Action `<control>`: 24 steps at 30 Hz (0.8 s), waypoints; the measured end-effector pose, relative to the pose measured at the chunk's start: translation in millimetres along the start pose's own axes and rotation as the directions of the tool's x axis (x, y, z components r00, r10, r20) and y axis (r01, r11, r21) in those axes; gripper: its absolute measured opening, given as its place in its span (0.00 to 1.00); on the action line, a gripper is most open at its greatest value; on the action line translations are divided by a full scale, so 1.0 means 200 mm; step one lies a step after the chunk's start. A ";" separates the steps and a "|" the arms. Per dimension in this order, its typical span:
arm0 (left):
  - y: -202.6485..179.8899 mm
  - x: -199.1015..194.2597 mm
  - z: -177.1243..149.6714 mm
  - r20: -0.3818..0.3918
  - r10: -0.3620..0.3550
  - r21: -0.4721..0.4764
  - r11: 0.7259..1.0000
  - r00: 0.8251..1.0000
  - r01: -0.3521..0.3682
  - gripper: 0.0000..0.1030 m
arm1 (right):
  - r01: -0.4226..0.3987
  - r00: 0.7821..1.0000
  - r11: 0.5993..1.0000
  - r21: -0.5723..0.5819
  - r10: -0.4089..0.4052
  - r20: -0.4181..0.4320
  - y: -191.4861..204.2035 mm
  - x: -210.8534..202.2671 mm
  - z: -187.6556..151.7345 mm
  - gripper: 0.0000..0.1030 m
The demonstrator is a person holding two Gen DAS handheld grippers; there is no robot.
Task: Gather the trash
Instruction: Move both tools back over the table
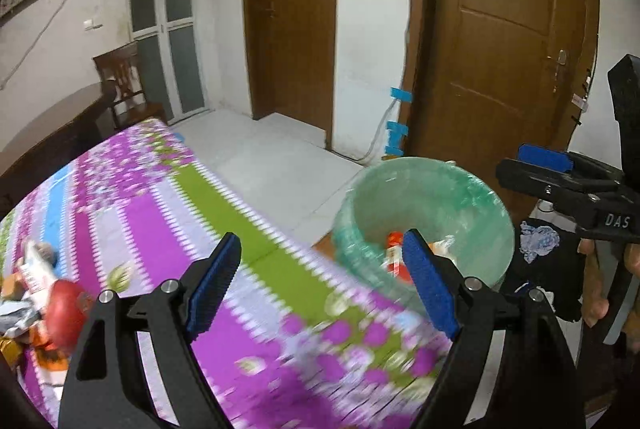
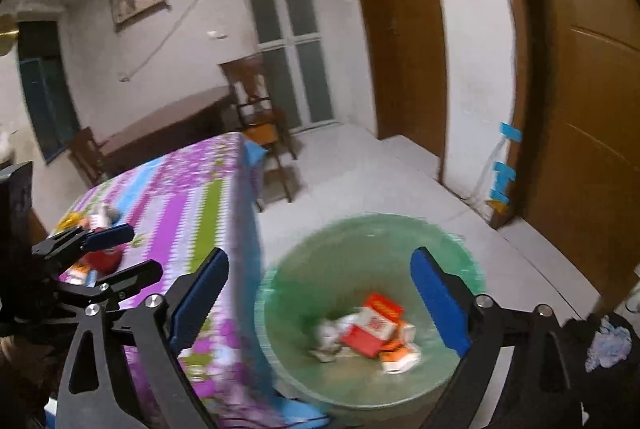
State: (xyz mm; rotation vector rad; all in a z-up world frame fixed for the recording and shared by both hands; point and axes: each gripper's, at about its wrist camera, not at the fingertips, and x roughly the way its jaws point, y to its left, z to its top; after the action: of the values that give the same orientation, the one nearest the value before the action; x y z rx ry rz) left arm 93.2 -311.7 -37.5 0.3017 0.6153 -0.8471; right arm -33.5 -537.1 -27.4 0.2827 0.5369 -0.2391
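My left gripper (image 1: 320, 239) is open and empty above the near edge of a table with a purple, green and blue flowered cloth (image 1: 168, 229). A pile of wrappers (image 1: 34, 273) and a red round item (image 1: 64, 313) lie on the cloth to its left. A bin lined with a green bag (image 1: 432, 197) stands on the floor beside the table. My right gripper (image 2: 320, 257) hangs open and empty over that bin (image 2: 360, 241). Red and white cartons (image 2: 376, 329) lie at the bottom of the bin. In the right wrist view the left gripper (image 2: 138, 251) appears at the left, over the table.
A wooden chair (image 2: 260, 117) and a dark wooden table (image 2: 168, 125) stand behind the covered table. Brown doors (image 1: 504, 29) line the far wall across a pale tiled floor (image 1: 272, 157). A black cloth with a blue rag (image 1: 538, 241) lies right of the bin.
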 end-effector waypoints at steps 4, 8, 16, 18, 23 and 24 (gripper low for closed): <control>0.22 -0.15 -0.08 0.013 0.053 -0.070 0.996 0.999 -0.052 0.77 | -0.082 0.997 0.996 -0.047 0.082 -0.001 0.22 0.03 -0.01 0.90; 0.50 -0.28 -0.19 0.008 0.131 -0.170 0.977 0.991 -0.128 0.77 | -0.180 0.983 0.977 -0.110 0.178 -0.034 0.45 0.08 -0.02 0.90; 1.15 -0.54 -0.53 -0.104 0.330 -0.405 0.847 0.938 -0.343 0.77 | -0.332 0.941 0.928 -0.170 0.313 -0.125 0.86 0.23 -0.07 0.90; 1.26 -0.60 -0.62 -0.129 0.354 -0.462 0.805 0.926 -0.372 0.77 | -0.388 0.918 0.901 -0.196 0.360 -0.165 1.01 0.26 -0.10 0.90; 1.39 -0.68 -0.74 -0.159 0.382 -0.491 0.769 0.910 -0.408 0.77 | -0.522 0.846 0.811 -0.262 0.456 -0.275 1.47 0.38 -0.17 0.69; 1.41 -0.69 -0.75 -0.160 0.383 -0.492 0.768 0.910 -0.410 0.77 | -0.541 0.834 0.798 -0.268 0.467 -0.292 1.53 0.42 -0.16 0.66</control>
State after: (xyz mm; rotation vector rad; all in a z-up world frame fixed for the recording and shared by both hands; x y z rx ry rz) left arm 184.2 23.0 -67.3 -0.0450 0.7688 -0.2393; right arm 111.3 -252.5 -36.6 0.1039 0.6828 0.4171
